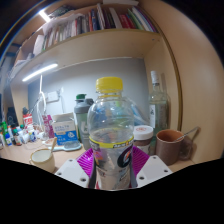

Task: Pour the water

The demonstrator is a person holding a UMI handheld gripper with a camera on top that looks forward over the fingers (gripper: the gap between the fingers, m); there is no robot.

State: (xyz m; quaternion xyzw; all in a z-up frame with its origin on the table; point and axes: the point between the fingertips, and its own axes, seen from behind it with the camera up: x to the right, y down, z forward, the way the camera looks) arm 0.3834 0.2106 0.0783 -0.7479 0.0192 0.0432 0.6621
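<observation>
I hold a clear bottle (pixel 110 135) with a yellow cap (pixel 109 85). It stands up straight between my two fingers (pixel 110 168). My fingers are closed on it, one pad on each side, and the purple pads (pixel 87 162) press on the lower part of the bottle. The bottle has a label with dark letters near the bottom. I cannot tell how much water is in it.

Just to the right of the bottle there is a brown cup (pixel 170 146) on the tabletop (pixel 25 158). It is open at the top and stands near my right finger. Between the bottle and the brown cup there is a small jar with a white lid (pixel 143 135). Behind the brown cup stands a tall clear glass bottle (pixel 158 103).

To the left there is a small pale bowl (pixel 43 156) on the tabletop. Beyond it I see a blue and white box (pixel 66 128) and many small bottles (pixel 12 135) in a row. Behind my bottle, a little to the left, stands a dark grey jar (pixel 82 112).

High up there is a wooden shelf (pixel 95 42) full of books (pixel 85 22). A long lamp (pixel 40 72) shines under it.
</observation>
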